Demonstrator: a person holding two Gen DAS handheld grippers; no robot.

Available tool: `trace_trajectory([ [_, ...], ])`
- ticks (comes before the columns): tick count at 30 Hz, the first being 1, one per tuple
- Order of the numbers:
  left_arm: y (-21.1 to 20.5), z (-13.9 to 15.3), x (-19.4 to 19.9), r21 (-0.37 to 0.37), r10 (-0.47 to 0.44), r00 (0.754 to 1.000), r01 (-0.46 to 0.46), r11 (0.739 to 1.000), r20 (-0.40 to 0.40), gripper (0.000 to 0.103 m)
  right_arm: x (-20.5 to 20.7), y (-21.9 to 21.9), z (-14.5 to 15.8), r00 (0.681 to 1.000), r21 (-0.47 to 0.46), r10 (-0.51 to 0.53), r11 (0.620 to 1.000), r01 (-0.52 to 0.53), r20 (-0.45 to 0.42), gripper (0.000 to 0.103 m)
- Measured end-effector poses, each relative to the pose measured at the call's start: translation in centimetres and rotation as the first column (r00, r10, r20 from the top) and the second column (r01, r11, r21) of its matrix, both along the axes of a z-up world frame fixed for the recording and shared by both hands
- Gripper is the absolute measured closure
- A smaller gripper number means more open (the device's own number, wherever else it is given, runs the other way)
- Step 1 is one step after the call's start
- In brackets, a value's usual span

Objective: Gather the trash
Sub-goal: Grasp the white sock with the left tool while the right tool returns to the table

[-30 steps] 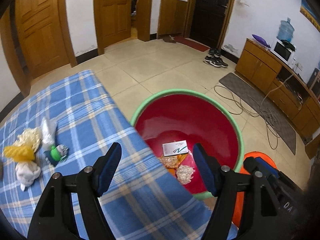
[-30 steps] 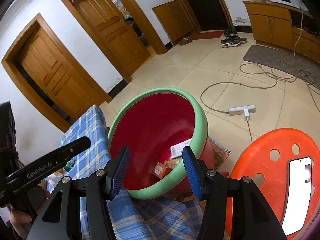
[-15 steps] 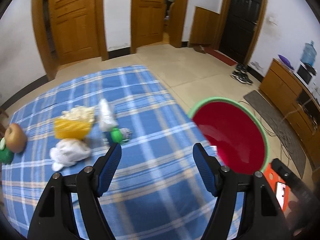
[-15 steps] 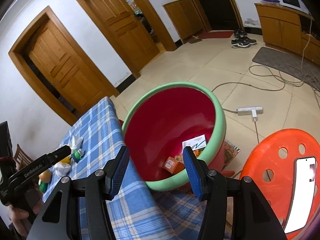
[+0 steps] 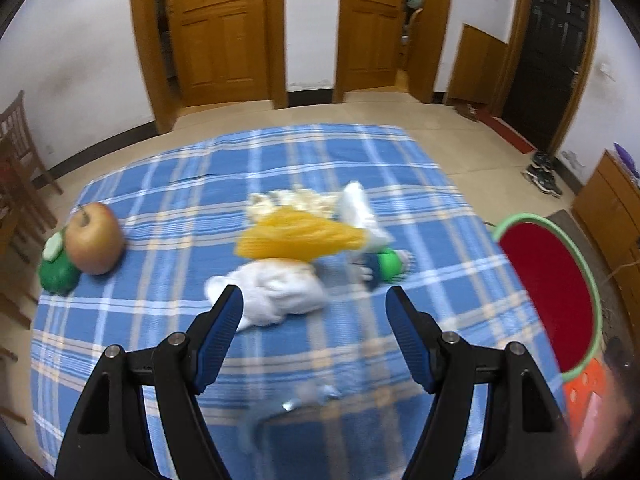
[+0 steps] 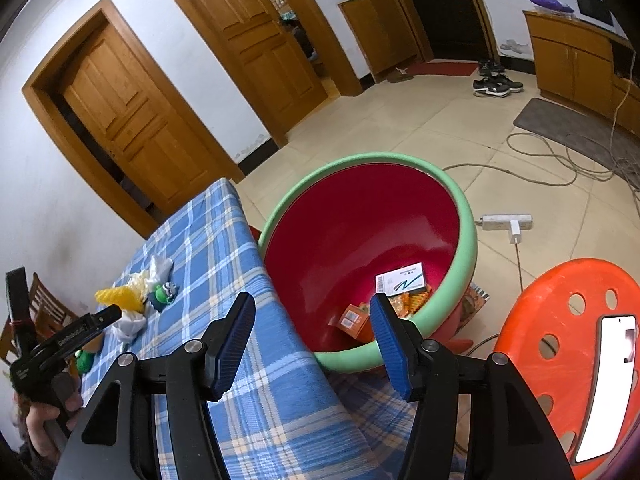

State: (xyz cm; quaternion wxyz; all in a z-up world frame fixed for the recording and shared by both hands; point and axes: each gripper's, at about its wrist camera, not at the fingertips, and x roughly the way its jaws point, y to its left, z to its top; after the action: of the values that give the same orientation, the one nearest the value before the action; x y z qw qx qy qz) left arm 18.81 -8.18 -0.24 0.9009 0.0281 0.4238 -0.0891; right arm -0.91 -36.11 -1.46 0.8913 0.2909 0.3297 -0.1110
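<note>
Just beyond the spread, empty left hand-held gripper (image 5: 314,316) lies white crumpled trash (image 5: 280,292).

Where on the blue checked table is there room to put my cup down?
The blue checked tablecloth is bare along its far edge and between the brownish apple and the heap. The middle is crowded: yellow crumpled wrapper, white crumpled tissue, small green toy.
</note>
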Motion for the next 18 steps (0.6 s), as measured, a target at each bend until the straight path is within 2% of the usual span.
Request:
trace_trajectory([
  [7,2.2,-2.0,2.2,0.000,0.054,0.998,-0.054,0.999,-0.038,0.030,0.5,0.8,0.1,1.000,-0.015,0.017,1.000,-0.017,-0.017,0.042],
  [16,3.0,-3.6,3.4,-0.069,0.039,0.998,-0.043,0.997,-0.053,0.030,2.0,2.4,1.3,0.998,-0.046,0.056,0.997,-0.057,-0.024,0.042],
  [18,2.9,-3.9,3.6,-0.082,0.029,0.998,-0.034,0.996,-0.063,0.034,2.4,3.1,1.7,0.997,-0.052,0.073,0.996,-0.074,-0.022,0.042],
])
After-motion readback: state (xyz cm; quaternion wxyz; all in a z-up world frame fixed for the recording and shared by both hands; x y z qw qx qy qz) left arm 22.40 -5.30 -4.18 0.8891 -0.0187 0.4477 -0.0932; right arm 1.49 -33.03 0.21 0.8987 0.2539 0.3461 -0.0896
